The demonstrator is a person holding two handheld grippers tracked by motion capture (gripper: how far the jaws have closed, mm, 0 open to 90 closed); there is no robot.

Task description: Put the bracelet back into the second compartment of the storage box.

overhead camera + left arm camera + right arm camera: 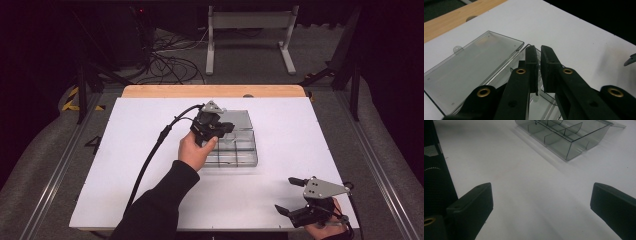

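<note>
Your clear plastic box [235, 145], hard-walled and split by thin dividers, sits mid-surface [150, 150] on smooth white board, its flat lid [471, 67] lying open at 12 o'clock. Your left gripper [538, 56] hangs over the box, its matte black jaws nearly together on a thin clear divider edge. Your right gripper [289, 196] rests at 4 o'clock, well apart, jaws wide and empty.

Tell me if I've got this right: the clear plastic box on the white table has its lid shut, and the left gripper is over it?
Not quite. The clear plastic box has its lid swung open and lying flat beside it, as the left gripper view shows. The rest holds: it sits on the white table, and the left gripper is over it.
</note>
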